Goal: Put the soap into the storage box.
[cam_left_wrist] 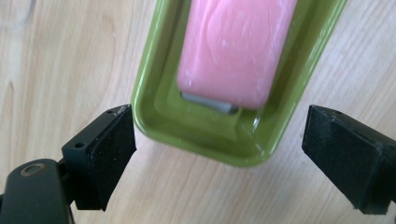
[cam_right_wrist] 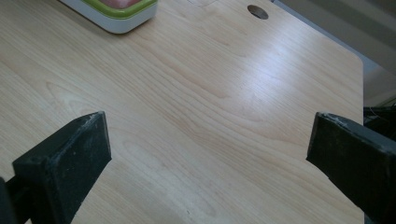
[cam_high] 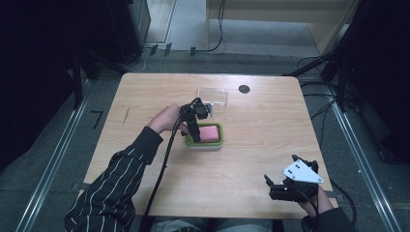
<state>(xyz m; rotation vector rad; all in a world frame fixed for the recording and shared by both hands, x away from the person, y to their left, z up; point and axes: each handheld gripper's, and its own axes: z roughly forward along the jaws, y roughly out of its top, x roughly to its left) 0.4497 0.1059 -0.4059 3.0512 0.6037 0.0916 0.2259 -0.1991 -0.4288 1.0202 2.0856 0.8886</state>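
Near the front edge of the wooden table (cam_high: 251, 159), on the person's right, the right gripper (cam_high: 280, 186) is held low with its jaws spread wide. Nothing is gripped between them, and bare wood is seen past them in the right gripper view.

Farther in, at the middle of the table, the green soap dish (cam_high: 205, 135) is found. A pink bar of soap (cam_high: 209, 133) is laid flat inside it. In the left gripper view the pink bar is seen resting on a small grey piece (cam_left_wrist: 208, 102) at the bottom of the dish. What that grey piece is cannot be told. Nothing else is seen in the dish.

The left gripper (cam_high: 195, 126) is held right over the near-left end of the dish. Its jaws are stood wide apart, one on each side of the dish's end. One jaw looks close to the green rim (cam_left_wrist: 140, 112), but the dish is not squeezed, and the soap is not touched.

Judging from this, the soap is already put in its dish, so that part looks done.

Just behind the dish, a clear plastic lid (cam_high: 213, 96) is laid flat on the table. It is not on the dish yet. Putting it over the soap is probably what is left to do.

At the far edge, a small dark round hole (cam_high: 244, 89) is seen in the table.
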